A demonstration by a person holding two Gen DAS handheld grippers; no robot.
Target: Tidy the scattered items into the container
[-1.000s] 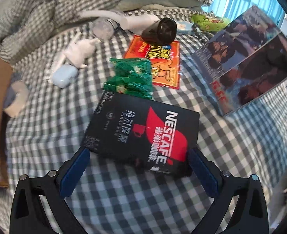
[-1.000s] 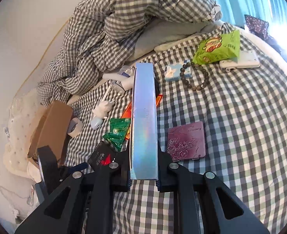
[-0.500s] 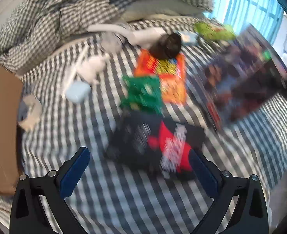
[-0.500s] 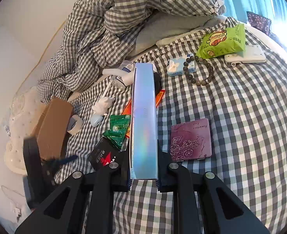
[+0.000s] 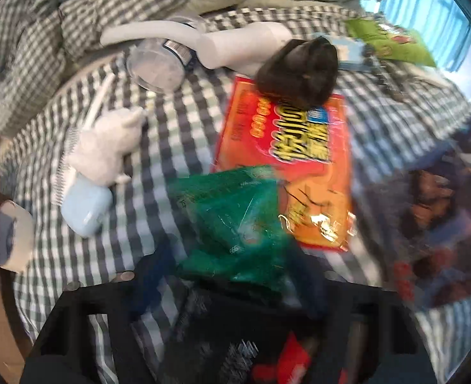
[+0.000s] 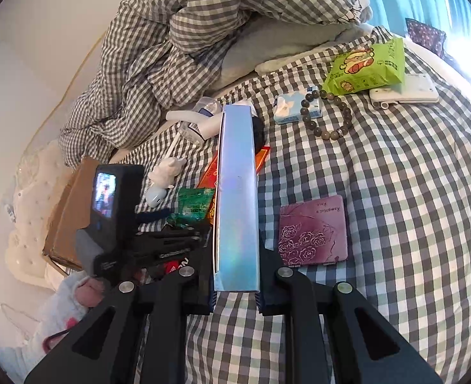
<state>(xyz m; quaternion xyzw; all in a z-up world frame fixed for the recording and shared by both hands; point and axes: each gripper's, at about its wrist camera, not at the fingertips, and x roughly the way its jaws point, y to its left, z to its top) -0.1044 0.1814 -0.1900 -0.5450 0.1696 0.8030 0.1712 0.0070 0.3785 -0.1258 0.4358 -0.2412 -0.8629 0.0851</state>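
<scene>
Left claw (image 5: 229, 291): closing over the green packet (image 5: 235, 224); square it, gather the whole packet.
Right claw (image 6: 235, 291): clamped on the holographic box (image 6: 237, 198); hold level.

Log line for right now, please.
left gripper: closing around green packet | right gripper: shut on flat book | cardboard box: nothing dropped in yet

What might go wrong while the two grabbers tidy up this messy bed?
1. The left gripper is closing with the green packet and the black coffee box both between its fingers; it may catch the wrong one, or both.
2. The right gripper pinches only one end of the long shiny box, so it might tilt or slip.
</scene>
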